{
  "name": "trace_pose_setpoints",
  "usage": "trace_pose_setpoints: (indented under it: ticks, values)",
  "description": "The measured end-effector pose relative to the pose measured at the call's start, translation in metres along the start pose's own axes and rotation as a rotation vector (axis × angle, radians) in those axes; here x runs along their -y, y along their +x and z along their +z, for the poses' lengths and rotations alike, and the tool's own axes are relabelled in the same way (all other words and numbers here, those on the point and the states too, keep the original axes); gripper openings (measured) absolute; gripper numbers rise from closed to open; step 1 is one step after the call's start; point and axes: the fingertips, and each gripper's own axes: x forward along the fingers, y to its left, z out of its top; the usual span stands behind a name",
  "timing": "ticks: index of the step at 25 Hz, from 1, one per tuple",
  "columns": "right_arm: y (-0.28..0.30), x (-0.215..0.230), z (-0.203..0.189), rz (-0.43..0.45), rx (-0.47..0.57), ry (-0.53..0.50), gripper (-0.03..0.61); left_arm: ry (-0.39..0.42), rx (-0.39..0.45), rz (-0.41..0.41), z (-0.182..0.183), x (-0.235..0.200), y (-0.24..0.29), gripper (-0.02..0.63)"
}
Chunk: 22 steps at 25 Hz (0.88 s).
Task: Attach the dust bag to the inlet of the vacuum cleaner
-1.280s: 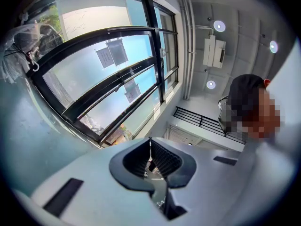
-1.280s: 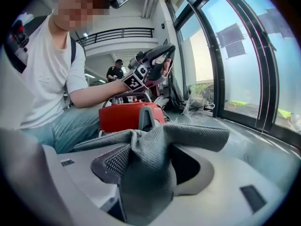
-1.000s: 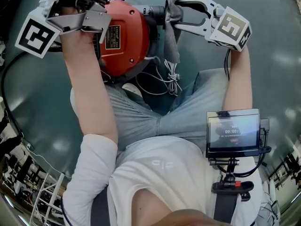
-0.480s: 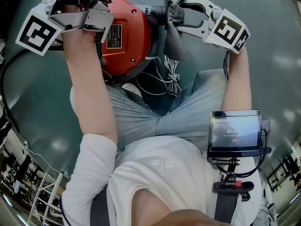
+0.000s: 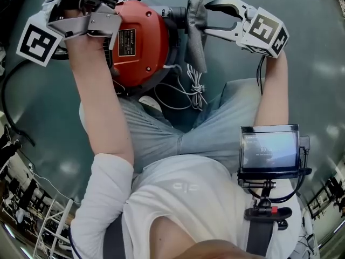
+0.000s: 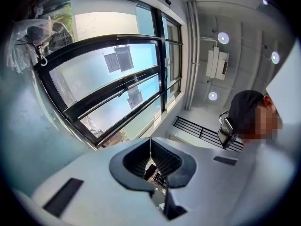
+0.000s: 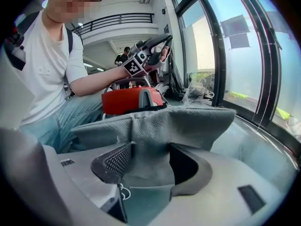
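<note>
Dust bag point(image 7: 188, 121) clamped in right tongs point(image 7: 150, 149) beside red vacuum point(image 5: 143, 42); left tongs point(image 6: 150, 143) together.

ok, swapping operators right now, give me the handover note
Left gripper: jaws together, empty, held by the red vacuum cleaner.
Right gripper: shut on the grey dust bag, which hangs beside the black inlet.
Done: bag is at the inlet.
Left: fit its mouth over the inlet; I can't see it seated.
</note>
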Motion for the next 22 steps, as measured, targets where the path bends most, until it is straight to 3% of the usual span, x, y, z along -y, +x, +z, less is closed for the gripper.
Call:
trace_pose_setpoints:
  ticks: [5,13,17,22]
  values:
    - [0.019,-0.004,0.001,0.014,-0.031,-0.034,0.25,-0.011,-0.007,-0.01,-0.001,0.001,-0.001,0.015]
    - [0.023,-0.005,0.006,-0.038,-0.045,-0.118,0.256,-0.009,-0.02,-0.015,-0.002,0.004,0.002,0.015]
    - [0.017,-0.009,0.018,-0.051,-0.009,-0.197,0.256,-0.015,-0.02,-0.021,-0.001,0.005,0.002,0.015]
    - [0.011,-0.006,0.003,-0.028,-0.041,-0.065,0.256,-0.017,-0.002,-0.039,0.0,0.007,-0.002,0.015]
